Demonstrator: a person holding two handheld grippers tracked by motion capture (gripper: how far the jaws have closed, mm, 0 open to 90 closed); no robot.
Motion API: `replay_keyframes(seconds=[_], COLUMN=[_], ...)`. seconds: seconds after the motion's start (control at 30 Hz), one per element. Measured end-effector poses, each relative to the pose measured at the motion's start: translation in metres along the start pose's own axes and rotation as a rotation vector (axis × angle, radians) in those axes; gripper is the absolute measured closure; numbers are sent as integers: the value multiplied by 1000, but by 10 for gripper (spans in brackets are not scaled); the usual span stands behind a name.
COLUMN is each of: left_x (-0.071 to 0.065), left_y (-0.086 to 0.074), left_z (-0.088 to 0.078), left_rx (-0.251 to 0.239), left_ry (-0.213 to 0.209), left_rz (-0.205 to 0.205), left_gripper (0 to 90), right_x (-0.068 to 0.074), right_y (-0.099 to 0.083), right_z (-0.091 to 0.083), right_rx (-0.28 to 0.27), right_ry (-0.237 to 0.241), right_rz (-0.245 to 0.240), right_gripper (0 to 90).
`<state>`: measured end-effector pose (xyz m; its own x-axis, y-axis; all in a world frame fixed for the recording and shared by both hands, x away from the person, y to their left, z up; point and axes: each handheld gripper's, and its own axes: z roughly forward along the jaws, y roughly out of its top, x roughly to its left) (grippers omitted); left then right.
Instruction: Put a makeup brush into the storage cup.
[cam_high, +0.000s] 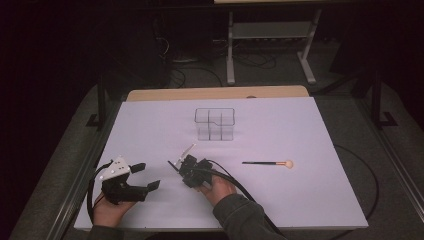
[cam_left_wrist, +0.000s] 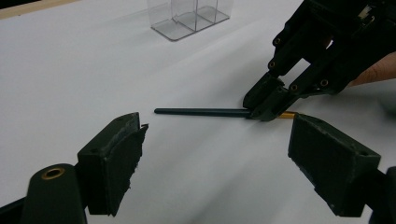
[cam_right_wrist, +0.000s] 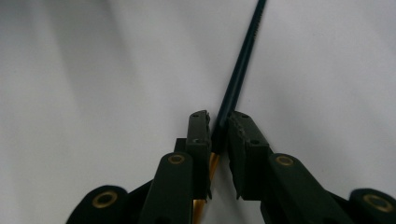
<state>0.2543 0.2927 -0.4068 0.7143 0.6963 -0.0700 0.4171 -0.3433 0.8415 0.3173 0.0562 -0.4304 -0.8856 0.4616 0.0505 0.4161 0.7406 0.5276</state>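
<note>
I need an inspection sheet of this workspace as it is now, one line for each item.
Surface: white table top, bare wooden edge at the far side.
Job's things: thin dark-handled brush lying flat, gold ferrule at the jaws; clear compartment organizer standing upright at the middle back.
Clutter: second brush lying to the right, apart from everything else.
Grippers: right gripper shut on the dark handle at table level; left gripper open, nothing between its jaws, facing the held brush.
Cables: black cable trails from the right gripper; another cable lies on the floor to the right.
Surroundings: grey carpet, metal stand legs behind, dim room.
</note>
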Motion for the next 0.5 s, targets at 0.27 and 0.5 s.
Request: replay_keyframes(seconds=[0.27,0.5], left_x=[1,1], left_y=[0,0], left_z=[0,-1], left_rx=[2,4], left_ry=[0,-2], left_rz=[3,8], left_gripper=[171,183], right_x=[1,1], right_y=[-1,0], right_z=[0,0], right_rx=[-3,-3], right_ry=[-19,-12], right_rz=[-36,-72], right_gripper=[825,829])
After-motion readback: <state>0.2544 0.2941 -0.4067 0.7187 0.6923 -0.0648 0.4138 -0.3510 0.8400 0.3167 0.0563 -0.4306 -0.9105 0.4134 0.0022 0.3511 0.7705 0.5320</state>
